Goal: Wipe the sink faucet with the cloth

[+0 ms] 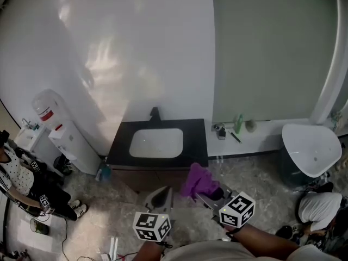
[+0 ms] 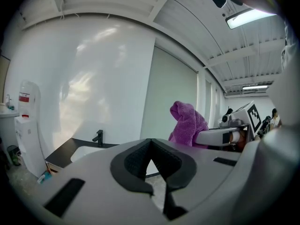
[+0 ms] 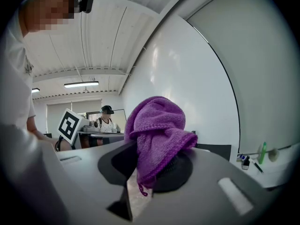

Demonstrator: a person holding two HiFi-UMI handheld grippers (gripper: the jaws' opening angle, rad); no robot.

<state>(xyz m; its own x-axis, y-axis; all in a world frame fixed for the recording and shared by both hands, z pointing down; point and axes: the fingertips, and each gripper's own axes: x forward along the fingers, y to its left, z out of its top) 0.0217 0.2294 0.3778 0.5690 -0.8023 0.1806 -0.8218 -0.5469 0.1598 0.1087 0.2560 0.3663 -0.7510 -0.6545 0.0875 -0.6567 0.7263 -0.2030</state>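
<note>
"What lies closest to the head camera?"

"The two grippers, at the bottom edge. The left gripper (image 1: 161, 196) and the right gripper (image 1: 211, 193) are side by side, just in front of the vanity's black counter (image 1: 119, 145)."

"How do the left one's jaws stand?"

"In the left gripper view they are pressed together at the tips, with nothing between them."

"And the right?"

"Clamped on the purple cloth (image 3: 157, 125). It bunches up above the jaws and droops over one pad, with a loose thread hanging down."

"Where is the cloth relative to the sink?"

"The head view shows it held near the counter's front right corner, off the surface. The white basin (image 1: 156, 143) is set into the counter. The black faucet (image 1: 155, 113) stands upright behind it against the wall (image 1: 136, 48), well apart from the cloth."

"Anything else around?"

"A water dispenser (image 1: 58, 128) stands left of the counter. A green bottle (image 1: 238, 123) is on the ledge (image 1: 261, 126) to the right, and a person (image 1: 24, 181) is at the far left edge."
</note>
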